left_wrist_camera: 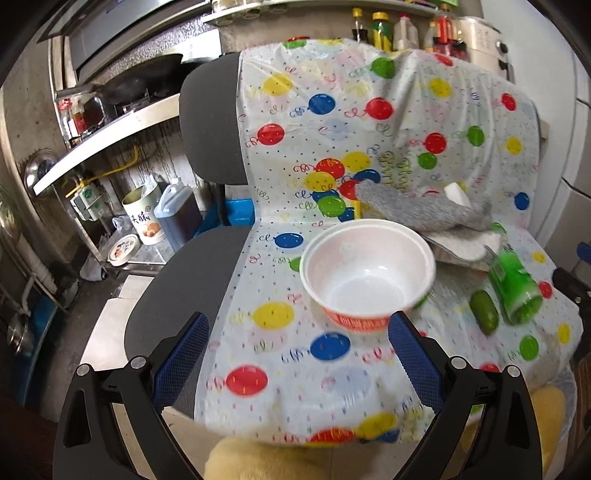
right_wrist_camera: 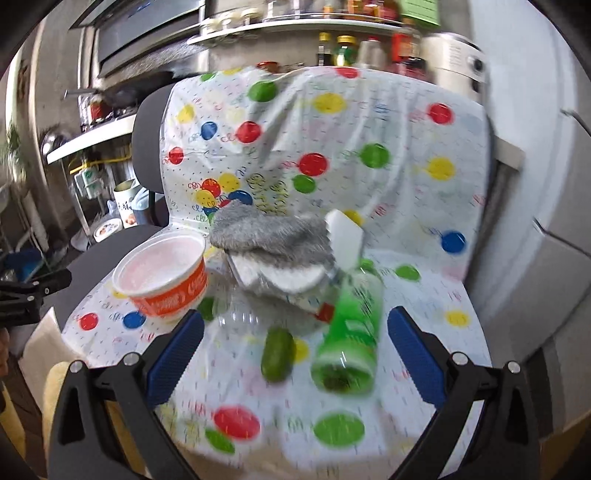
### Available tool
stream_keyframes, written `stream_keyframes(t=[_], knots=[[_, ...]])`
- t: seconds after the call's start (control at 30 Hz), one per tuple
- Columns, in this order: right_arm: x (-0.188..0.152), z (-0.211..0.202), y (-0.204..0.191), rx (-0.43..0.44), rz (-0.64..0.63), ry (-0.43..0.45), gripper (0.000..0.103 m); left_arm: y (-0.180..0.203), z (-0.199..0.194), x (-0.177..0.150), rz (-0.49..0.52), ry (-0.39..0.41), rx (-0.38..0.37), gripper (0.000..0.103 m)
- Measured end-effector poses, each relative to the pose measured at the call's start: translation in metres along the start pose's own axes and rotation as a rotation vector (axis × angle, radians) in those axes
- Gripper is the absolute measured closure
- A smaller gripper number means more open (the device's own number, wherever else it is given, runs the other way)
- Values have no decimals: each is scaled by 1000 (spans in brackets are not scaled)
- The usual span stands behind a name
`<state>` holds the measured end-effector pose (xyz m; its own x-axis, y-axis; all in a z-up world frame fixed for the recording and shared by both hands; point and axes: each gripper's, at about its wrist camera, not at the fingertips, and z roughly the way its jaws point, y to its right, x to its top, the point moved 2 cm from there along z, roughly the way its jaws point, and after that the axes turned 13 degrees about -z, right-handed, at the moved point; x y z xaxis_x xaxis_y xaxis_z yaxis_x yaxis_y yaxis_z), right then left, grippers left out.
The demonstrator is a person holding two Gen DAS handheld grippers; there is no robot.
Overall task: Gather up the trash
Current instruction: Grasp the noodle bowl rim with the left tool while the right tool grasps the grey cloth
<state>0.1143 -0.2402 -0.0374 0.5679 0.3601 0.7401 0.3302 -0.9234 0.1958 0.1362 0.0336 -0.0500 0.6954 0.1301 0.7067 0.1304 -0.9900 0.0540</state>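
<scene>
An empty white paper bowl with an orange band (left_wrist_camera: 365, 273) (right_wrist_camera: 162, 275) stands on a chair seat covered by a balloon-print plastic sheet (left_wrist_camera: 280, 332) (right_wrist_camera: 424, 192). A green plastic bottle (left_wrist_camera: 515, 286) (right_wrist_camera: 351, 332) lies on its side to the right, with a small green fruit (left_wrist_camera: 484, 312) (right_wrist_camera: 277, 354) beside it. A grey fuzzy slipper (left_wrist_camera: 424, 218) (right_wrist_camera: 273, 240) lies behind with a white block (left_wrist_camera: 458, 192) (right_wrist_camera: 345, 238) on it. My left gripper (left_wrist_camera: 297, 350) is open, just short of the bowl. My right gripper (right_wrist_camera: 295, 354) is open, with the fruit and the bottle's base between its fingers.
The chair's black backrest (left_wrist_camera: 210, 118) and seat edge (left_wrist_camera: 181, 295) show left of the sheet. A kitchen counter with a wok (left_wrist_camera: 125, 88), a tin (left_wrist_camera: 142, 216) and a jug (left_wrist_camera: 177, 214) stand at left. Bottles (left_wrist_camera: 380, 29) line the back shelf. Something yellow (left_wrist_camera: 251, 461) lies below the seat.
</scene>
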Motion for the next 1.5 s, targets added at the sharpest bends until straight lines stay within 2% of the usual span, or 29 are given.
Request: stream_keyframes(t=[0.1, 0.23, 0.3, 0.47, 0.53, 0.6, 0.67, 0.73, 0.87, 0.93, 1.03, 1.1, 1.2, 1.4, 1.43, 1.47, 1.5], knots=[[20, 36, -3, -5, -50, -29, 7, 2, 22, 13, -7, -32, 5, 7], [35, 71, -10, -8, -142, -63, 21, 5, 47, 25, -13, -68, -11, 7], [43, 86, -17, -26, -226, -79, 31, 6, 62, 32, -16, -87, -4, 7], [50, 116, -34, -50, -435, -138, 36, 5, 87, 40, -23, -117, -4, 7], [48, 128, -38, -74, -493, -164, 42, 4, 93, 40, -27, -128, -5, 7], [51, 137, -38, -80, -506, -180, 60, 1, 99, 38, -39, -148, -10, 7], [56, 140, -36, -73, -479, -172, 73, -3, 101, 37, -54, -161, -12, 7], [70, 128, -27, -67, -406, -93, 86, -6, 99, 38, -61, -160, -4, 7], [103, 84, 0, -67, -252, 74, 89, -13, 80, 42, -74, -129, 8, 7], [115, 49, 13, -94, -191, 161, 89, -14, 68, 43, -74, -113, 8, 7], [121, 6, 27, -136, -130, 254, 89, -15, 52, 41, -70, -90, 0, 7], [111, -28, 40, -160, -64, 305, 89, -14, 43, 38, -64, -85, -12, 7], [85, -59, 55, -166, 18, 316, 89, -9, 39, 33, -52, -90, -44, 8], [21, -81, 64, -171, 87, 219, 89, -8, 76, 26, -96, -170, -45, 13], [8, -83, 67, -182, 98, 201, 89, -9, 82, 26, -99, -174, -50, 18], [0, -84, 65, -188, 109, 191, 89, -8, 92, 28, -99, -182, -60, 33], [-10, -86, 65, -193, 124, 179, 89, -6, 98, 28, -98, -191, -64, 38]])
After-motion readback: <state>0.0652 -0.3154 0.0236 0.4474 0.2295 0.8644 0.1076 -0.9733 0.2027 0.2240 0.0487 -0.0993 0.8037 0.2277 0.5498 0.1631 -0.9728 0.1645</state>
